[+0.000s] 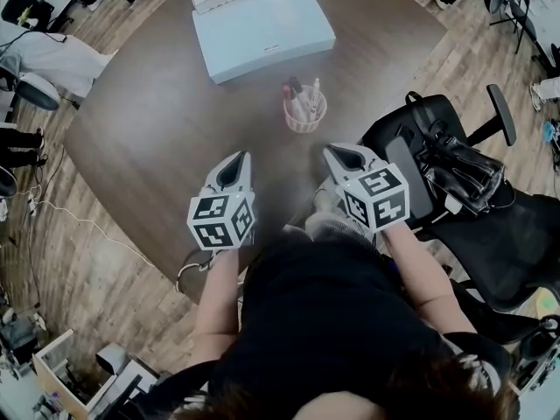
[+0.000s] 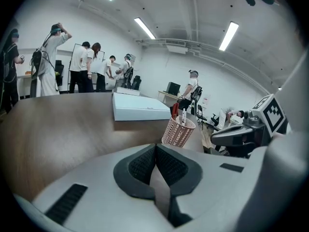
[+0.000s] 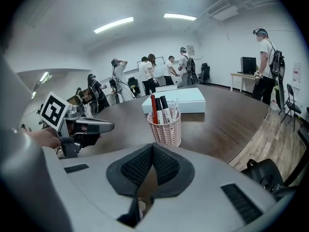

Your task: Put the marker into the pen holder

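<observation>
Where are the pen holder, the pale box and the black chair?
pen holder (image 1: 306, 124): head view, on its mesh wall.
pale box (image 1: 262, 29): head view, middle of its lid.
black chair (image 1: 501, 114): head view, on its armrest.

Light: bright and even, from ceiling strip lamps (image 2: 229, 35).
Shadows: soft; a dark band on the table (image 1: 149, 129) under the box (image 1: 262, 29), a faint one by the pen holder (image 1: 304, 112).
Glare: pale sheen across the table top.
Blur: table smeared in the left gripper view; head view slightly soft.
Distortion: strong fisheye, with black corners in both gripper views.
</observation>
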Demonstrator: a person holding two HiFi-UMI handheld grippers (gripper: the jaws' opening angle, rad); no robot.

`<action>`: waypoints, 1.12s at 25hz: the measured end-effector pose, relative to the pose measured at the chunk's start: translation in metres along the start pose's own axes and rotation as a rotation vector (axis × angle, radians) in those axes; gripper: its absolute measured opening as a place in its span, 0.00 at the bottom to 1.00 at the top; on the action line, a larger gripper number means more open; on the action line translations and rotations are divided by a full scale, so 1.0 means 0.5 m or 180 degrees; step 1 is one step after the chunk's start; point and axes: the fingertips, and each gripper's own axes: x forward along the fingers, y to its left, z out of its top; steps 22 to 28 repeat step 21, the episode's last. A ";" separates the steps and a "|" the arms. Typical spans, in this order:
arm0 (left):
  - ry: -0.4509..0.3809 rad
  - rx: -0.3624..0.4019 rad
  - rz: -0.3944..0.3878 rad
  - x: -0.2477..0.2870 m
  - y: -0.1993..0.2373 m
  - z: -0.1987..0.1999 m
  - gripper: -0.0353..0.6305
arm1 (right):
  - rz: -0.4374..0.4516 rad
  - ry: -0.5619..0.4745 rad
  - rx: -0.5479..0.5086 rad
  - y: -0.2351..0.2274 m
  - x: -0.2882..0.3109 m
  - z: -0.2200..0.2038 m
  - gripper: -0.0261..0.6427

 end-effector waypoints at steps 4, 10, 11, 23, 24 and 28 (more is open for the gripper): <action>0.0013 0.0005 0.0004 0.000 0.001 -0.001 0.10 | -0.0006 -0.0005 0.0022 -0.004 0.002 0.000 0.06; 0.0021 0.0017 -0.0010 0.001 0.002 0.000 0.10 | -0.0026 -0.0011 0.0052 -0.008 0.002 0.003 0.06; 0.0023 0.0020 -0.0014 0.001 0.002 0.000 0.10 | -0.0034 -0.0013 0.0053 -0.009 0.001 0.004 0.06; 0.0020 0.0026 0.0000 -0.009 0.012 0.004 0.10 | -0.0066 -0.0022 0.0064 -0.013 0.005 0.011 0.06; 0.0020 0.0026 0.0000 -0.009 0.012 0.004 0.10 | -0.0066 -0.0022 0.0064 -0.013 0.005 0.011 0.06; 0.0020 0.0026 0.0000 -0.009 0.012 0.004 0.10 | -0.0066 -0.0022 0.0064 -0.013 0.005 0.011 0.06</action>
